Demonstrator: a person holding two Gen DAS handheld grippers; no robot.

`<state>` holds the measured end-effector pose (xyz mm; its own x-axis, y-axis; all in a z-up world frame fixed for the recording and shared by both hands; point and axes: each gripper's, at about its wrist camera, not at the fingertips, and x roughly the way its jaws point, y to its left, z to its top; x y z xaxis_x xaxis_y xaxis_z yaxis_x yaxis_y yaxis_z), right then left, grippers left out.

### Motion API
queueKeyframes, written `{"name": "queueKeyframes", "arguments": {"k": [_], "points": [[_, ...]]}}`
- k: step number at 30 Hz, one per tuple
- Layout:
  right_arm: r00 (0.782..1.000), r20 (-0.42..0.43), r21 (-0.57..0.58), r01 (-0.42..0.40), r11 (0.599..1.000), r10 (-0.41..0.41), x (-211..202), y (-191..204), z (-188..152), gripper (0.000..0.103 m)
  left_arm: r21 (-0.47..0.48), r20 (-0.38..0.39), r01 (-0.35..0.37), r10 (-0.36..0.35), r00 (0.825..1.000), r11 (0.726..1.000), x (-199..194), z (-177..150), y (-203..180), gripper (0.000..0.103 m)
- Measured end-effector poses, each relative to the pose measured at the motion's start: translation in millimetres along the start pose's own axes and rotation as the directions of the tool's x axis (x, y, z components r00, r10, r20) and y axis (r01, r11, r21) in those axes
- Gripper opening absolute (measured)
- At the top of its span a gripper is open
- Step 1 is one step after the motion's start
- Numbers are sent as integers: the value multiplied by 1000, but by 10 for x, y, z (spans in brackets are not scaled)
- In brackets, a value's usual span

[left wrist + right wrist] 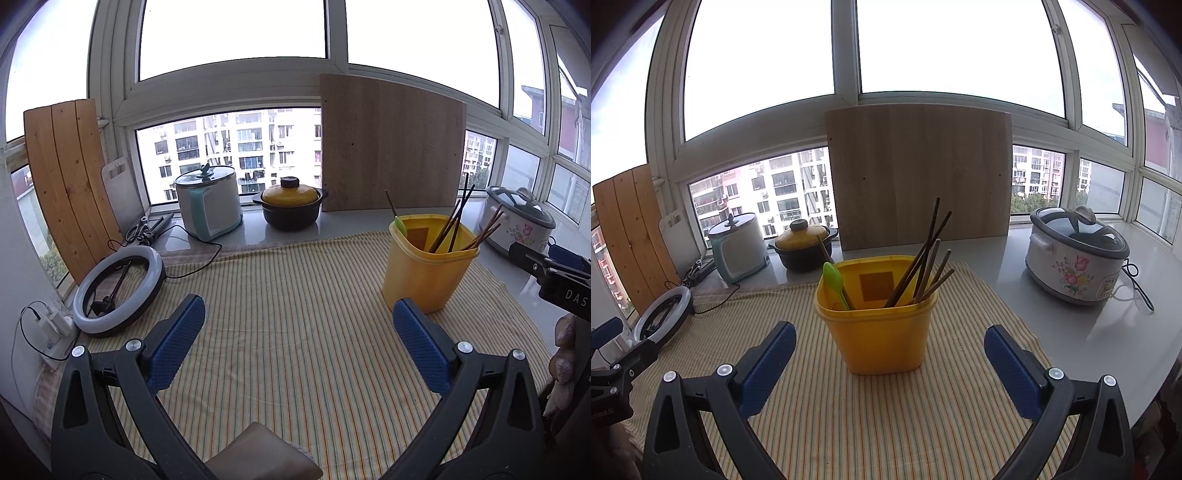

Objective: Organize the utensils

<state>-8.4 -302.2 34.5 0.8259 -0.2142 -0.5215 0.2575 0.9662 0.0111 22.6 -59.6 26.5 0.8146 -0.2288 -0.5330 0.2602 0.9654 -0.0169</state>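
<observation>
A yellow plastic tub (pixel 882 332) stands upright on the striped cloth (pixel 886 424). Several dark chopsticks (pixel 923 266) lean in its right side, and a green spoon (pixel 834 282) leans at its left. My right gripper (pixel 890 343) is open, just in front of the tub, with nothing between its blue pads (pixel 768 363). The left wrist view shows the same tub (pixel 428 266) at the right with the chopsticks (pixel 456 225) and spoon (pixel 401 226). My left gripper (pixel 299 317) is open over bare cloth (pixel 288 295), left of the tub. The right gripper's body (pixel 554 273) shows at the right edge.
On the sill stand a white and teal pot (pixel 208 201), a yellow-lidded black casserole (pixel 290 203), a leaning wooden board (pixel 391 144) and a flowered rice cooker (pixel 1075 254). A ring light (pixel 118 291), its cable and a pine plank (pixel 62 173) sit at the left.
</observation>
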Motion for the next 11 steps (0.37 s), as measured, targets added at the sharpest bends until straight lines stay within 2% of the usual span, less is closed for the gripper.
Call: {"name": "queueKeyframes", "arguments": {"k": [11], "points": [[1000,-19,7,7,1000,-7,43,3,-39,103,-15,-4,-12,12,1000,1000,-9,-32,53,103]]}}
